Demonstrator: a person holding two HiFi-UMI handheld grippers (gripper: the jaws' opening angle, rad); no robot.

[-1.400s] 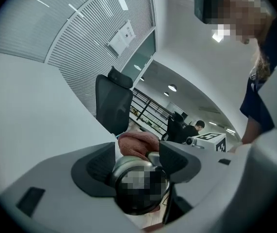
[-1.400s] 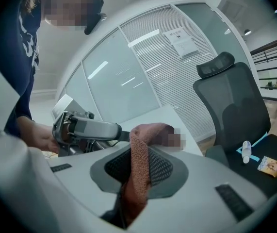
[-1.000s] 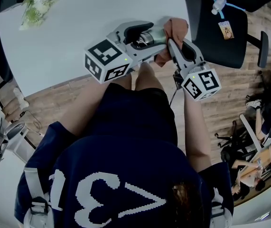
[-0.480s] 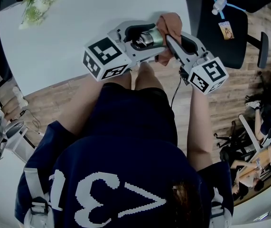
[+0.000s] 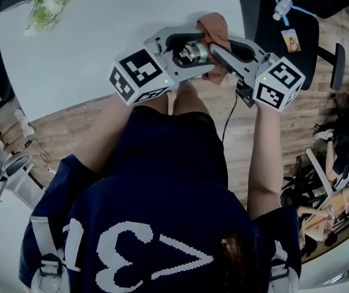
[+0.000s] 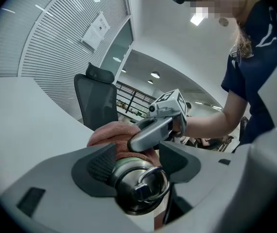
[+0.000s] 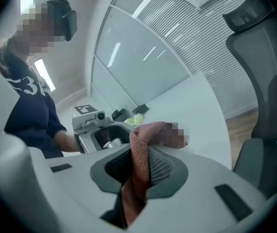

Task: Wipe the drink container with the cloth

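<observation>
Since the earlier frame the right gripper (image 5: 216, 49) had swung its marker cube outward to the right, the cloth (image 5: 213, 26) shifting with it, while the left gripper (image 5: 183, 54) had scarcely moved. Left jaws were clamped on the metal drink container (image 5: 194, 52) near its ring-lidded end, holding it roughly level over the near edge of the white table (image 5: 101, 35). Right jaws were pinched on a fold of the reddish-brown cloth, which lay draped over the container's far end, touching it.
</observation>
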